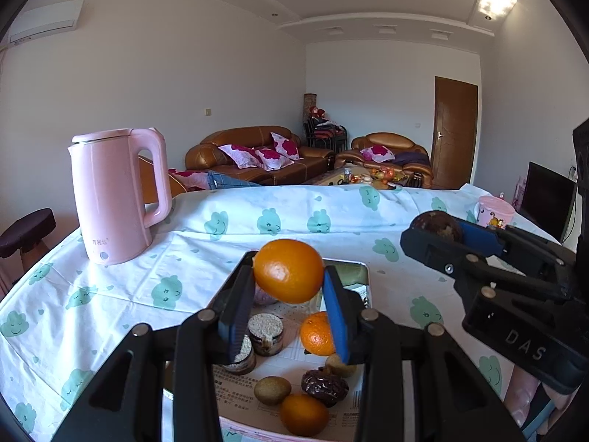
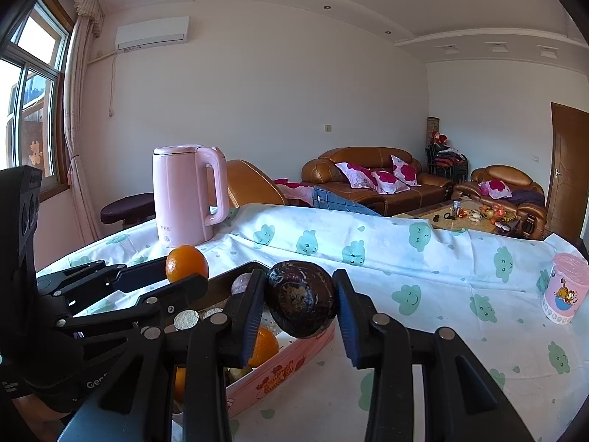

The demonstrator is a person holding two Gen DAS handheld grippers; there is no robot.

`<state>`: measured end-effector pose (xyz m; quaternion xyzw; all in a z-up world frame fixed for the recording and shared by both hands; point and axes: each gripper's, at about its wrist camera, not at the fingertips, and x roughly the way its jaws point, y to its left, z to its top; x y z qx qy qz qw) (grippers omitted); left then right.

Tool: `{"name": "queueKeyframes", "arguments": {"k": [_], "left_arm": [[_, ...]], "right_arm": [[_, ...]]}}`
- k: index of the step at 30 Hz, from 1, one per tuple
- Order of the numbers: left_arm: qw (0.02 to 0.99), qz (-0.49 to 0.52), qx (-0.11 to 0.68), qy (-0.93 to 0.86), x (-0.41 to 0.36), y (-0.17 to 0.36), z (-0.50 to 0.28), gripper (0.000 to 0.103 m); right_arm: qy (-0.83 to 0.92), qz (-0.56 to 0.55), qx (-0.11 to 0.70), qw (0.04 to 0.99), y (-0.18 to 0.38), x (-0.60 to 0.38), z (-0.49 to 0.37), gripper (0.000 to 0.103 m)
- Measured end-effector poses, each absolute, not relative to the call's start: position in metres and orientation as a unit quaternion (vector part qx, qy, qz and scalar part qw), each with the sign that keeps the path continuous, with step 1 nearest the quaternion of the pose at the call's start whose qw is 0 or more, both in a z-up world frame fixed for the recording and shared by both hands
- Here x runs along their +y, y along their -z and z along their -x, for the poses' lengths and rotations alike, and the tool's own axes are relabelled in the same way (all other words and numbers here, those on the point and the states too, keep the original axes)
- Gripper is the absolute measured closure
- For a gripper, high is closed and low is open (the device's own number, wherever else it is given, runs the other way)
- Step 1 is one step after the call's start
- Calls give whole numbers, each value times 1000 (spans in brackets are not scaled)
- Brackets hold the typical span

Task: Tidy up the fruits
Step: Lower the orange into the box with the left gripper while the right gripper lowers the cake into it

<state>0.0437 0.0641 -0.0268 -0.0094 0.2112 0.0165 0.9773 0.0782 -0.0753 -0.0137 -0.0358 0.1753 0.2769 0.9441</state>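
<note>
Grip: left gripper (image 1: 289,287) pinched orange (image 1: 288,270) across its middle | right gripper (image 2: 300,302) pinched dark round fruit (image 2: 302,300) | handling: firm, smooth, roll-prone | box (image 2: 279,372) at 6 o'clock.

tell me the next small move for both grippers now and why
Probably carry both fruits clear of the pink box toward bare tablecloth before lowering. The left gripper is shut on an orange, the right gripper on a dark round fruit, and both hang above the box, which holds more fruit and snacks.
</note>
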Motion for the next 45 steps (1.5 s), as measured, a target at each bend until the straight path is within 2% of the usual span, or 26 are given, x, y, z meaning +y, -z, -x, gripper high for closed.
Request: {"name": "queueKeyframes", "arguments": {"k": [45], "left_arm": [[961,15,275,-19,82,53,-59,64]], "right_arm": [[-290,42,220,931,33,-32,-107,63]]}}
